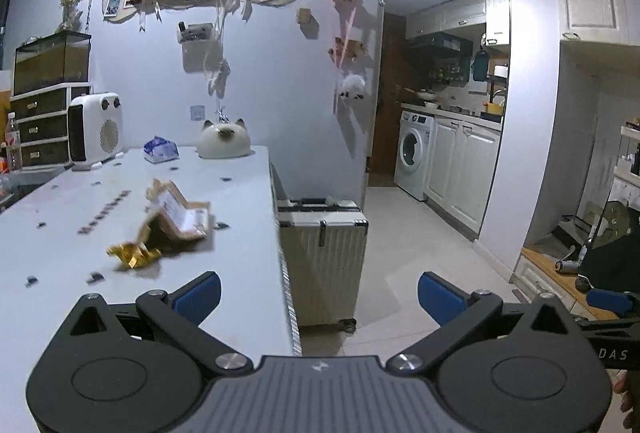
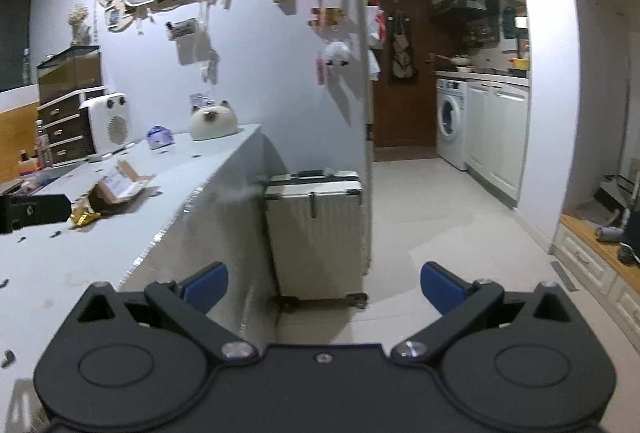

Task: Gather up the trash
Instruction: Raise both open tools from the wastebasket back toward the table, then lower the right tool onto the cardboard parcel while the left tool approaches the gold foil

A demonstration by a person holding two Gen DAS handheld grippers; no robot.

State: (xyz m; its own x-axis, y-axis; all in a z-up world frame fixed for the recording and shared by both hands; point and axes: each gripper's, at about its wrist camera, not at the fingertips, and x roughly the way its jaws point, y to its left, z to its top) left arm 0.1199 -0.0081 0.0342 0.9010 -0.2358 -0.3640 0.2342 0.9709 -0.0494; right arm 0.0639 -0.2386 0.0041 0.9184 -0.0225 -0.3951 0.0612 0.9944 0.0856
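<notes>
Nearest my left camera, the left hand-held gripper [image 1: 319, 297] hung with its blue pads spread wide and nothing between them, poised over the desk's [image 1: 240, 253] right edge. Just beyond its left pad [image 1: 199, 296], a crumpled gold wrapper [image 1: 134, 255] lay on the desk, touching the front of a torn cardboard box [image 1: 176, 217] with a white label. Small dark scraps [image 1: 96, 277] were scattered across the desktop around them. At the desk's far edge I saw a white heater [image 1: 95, 127] toward the left corner, a blue-and-white packet [image 1: 161, 149] beside it, and a cat-shaped ornament [image 1: 224, 139] near the right corner.

From my right camera, the right hand-held gripper [image 2: 324, 289] was likewise wide open and empty, held off the desk's right side above the floor [image 2: 440, 217]. A cream suitcase [image 2: 316, 233] stood upright on the floor against the desk's right side. In that view the cardboard box [image 2: 120, 187] and gold wrapper [image 2: 84, 219] sat well to the left, with the left rig's black body [image 2: 34, 211] partly covering the wrapper
</notes>
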